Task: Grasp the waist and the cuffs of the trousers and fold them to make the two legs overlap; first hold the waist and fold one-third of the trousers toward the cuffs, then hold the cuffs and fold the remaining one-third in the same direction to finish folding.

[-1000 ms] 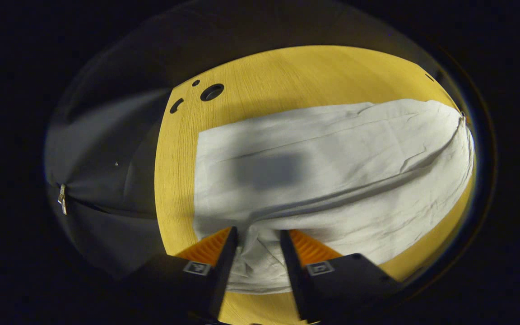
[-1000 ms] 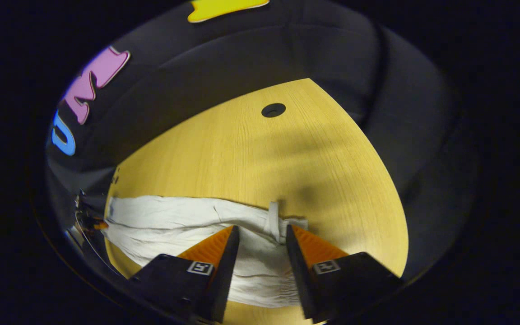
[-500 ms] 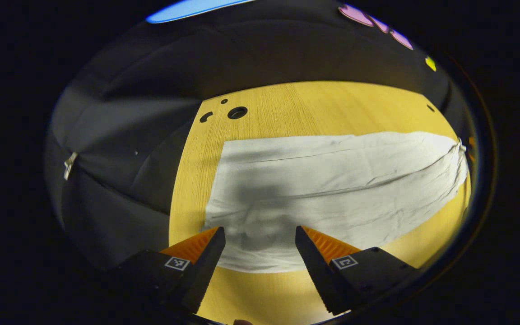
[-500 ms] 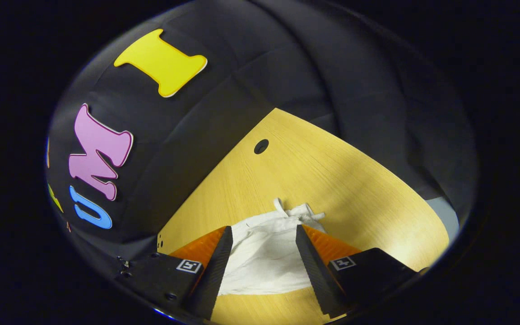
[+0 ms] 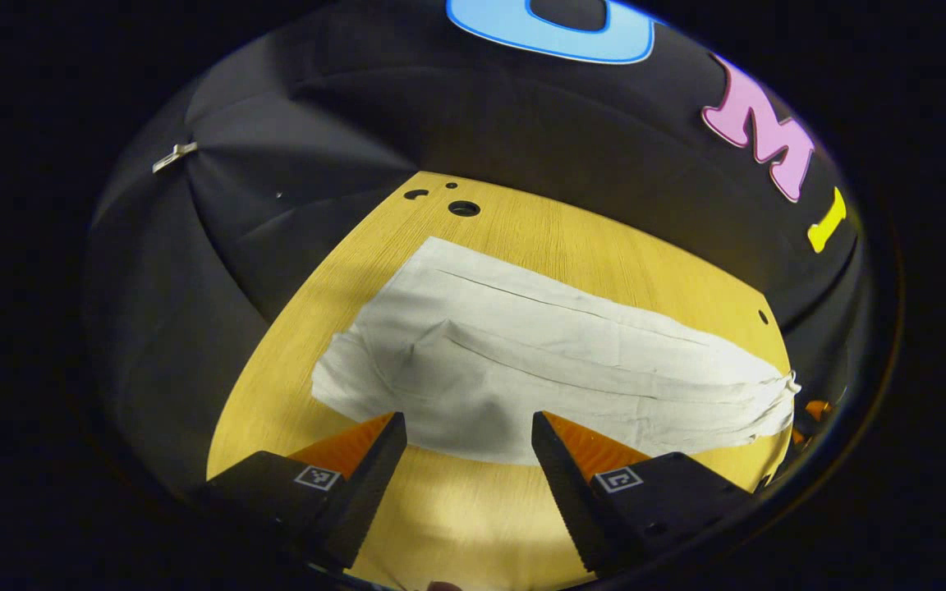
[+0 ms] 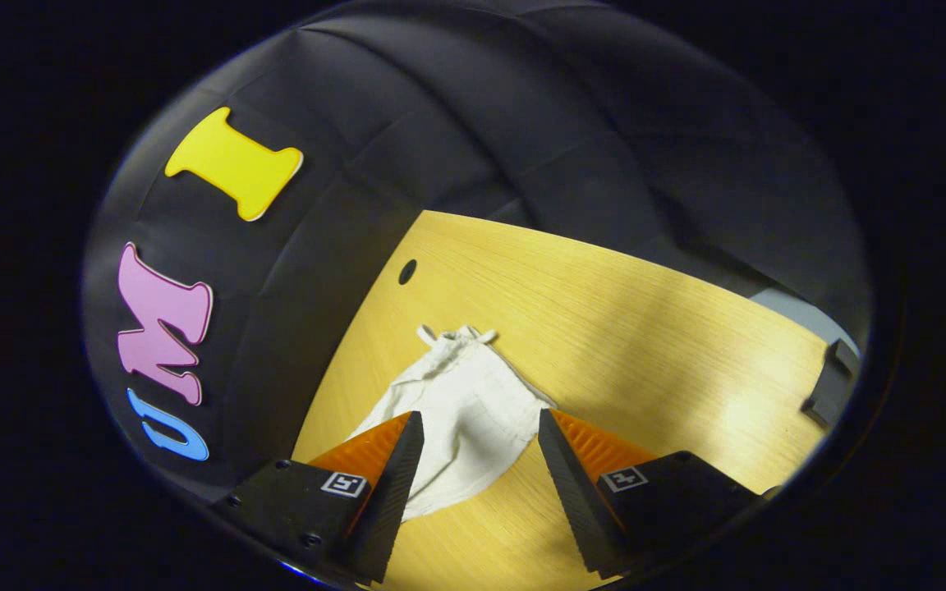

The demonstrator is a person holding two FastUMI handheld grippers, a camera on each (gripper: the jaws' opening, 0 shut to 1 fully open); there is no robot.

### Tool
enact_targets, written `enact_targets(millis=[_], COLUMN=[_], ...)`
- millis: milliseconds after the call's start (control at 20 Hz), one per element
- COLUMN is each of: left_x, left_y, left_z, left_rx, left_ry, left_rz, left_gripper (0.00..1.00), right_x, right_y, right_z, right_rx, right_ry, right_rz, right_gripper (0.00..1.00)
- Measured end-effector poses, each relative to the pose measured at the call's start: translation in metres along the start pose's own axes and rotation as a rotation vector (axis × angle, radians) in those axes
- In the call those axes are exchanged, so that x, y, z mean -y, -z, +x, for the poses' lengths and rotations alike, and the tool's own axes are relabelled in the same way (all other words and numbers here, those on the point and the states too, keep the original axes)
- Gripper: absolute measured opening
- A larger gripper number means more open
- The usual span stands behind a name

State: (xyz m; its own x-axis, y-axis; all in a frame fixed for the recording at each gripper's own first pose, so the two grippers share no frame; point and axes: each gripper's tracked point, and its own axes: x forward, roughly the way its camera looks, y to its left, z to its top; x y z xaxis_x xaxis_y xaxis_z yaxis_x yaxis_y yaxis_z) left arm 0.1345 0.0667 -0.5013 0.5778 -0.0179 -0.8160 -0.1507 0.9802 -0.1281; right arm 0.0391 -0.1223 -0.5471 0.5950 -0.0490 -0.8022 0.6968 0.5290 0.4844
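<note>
**Both jaws apart above the flat trousers**

My left gripper (image 5: 465, 419) hangs over the near edge of the surface (image 5: 522, 238) with its jaws wide apart and nothing between them. Past its fingertips (image 5: 391, 427) the trousers (image 5: 539, 361) lie spread flat on the wood, pale and creased, running from the cuff end at my left toward the bunched waist at the far right. The legs lie one upon the other, with long seams and folds showing along the upper layer. The cuff end is slightly rumpled, its near corner turned out a little. Behind it, close to the far corner of the surface, there are three dark holes (image 5: 463, 208) in the wood.

My right gripper (image 6: 477, 419) also hovers clear, jaws apart and holding nothing. Between its fingers I see the waist end of the trousers (image 6: 465, 394), gathered narrow, with the drawstring (image 6: 456, 333) lying in small loops at the far tip. That cloth rests on the surface (image 6: 645, 328), not touching either finger as far as I can tell. One dark hole (image 6: 407, 271) sits beyond the drawstring, near the far edge. A dark block (image 6: 830, 382) sits at the right edge of the surface, well apart from the cloth.
</note>
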Motion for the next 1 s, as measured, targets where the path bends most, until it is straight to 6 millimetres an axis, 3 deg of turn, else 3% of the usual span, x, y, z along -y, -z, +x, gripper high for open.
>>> enact_targets(millis=[150, 250, 450, 650, 750, 800, 900, 950, 1000], left_x=[0.003, 0.006, 0.0, 0.004, 0.004, 0.003, 0.003, 0.002, 0.0], left_y=[0.011, 0.018, 0.037, 0.044, 0.043, 0.042, 0.035, 0.028, 0.023], left_z=[0.007, 0.008, 0.005, 0.018, 0.028, 0.032, 0.041, 0.044, 0.046], left_rx=[-0.008, -0.011, -0.034, -0.05, -0.055, -0.055, -0.038, -0.022, -0.014], left_ry=[0.017, 0.035, 0.057, 0.076, 0.073, 0.066, 0.064, 0.065, 0.069], left_rz=[-0.075, -0.137, -0.262, -0.39, -0.459, -0.488, -0.538, -0.57, -0.609], left_gripper=[0.96, 0.96, 0.97, 0.97, 0.97, 0.97, 0.97, 0.96, 0.96], right_x=[0.014, 0.012, -0.002, 0.005, 0.011, 0.013, 0.014, 0.014, 0.017], right_y=[0.018, 0.021, 0.015, 0.017, 0.023, 0.029, 0.026, 0.026, 0.027], right_z=[0.012, 0.018, 0.038, 0.037, 0.044, 0.042, 0.049, 0.048, 0.047], right_rx=[-0.023, -0.013, 0.026, 0.023, 0.008, -0.01, 0.007, 0.004, 0.001], right_ry=[0.058, 0.046, 0.016, 0.106, 0.149, 0.158, 0.156, 0.152, 0.152], right_rz=[0.033, 0.095, 0.223, 0.287, 0.312, 0.324, 0.342, 0.321, 0.292], right_gripper=[0.87, 0.87, 0.85, 0.82, 0.61, 0.43, 0.18, 0.12, 0.12])
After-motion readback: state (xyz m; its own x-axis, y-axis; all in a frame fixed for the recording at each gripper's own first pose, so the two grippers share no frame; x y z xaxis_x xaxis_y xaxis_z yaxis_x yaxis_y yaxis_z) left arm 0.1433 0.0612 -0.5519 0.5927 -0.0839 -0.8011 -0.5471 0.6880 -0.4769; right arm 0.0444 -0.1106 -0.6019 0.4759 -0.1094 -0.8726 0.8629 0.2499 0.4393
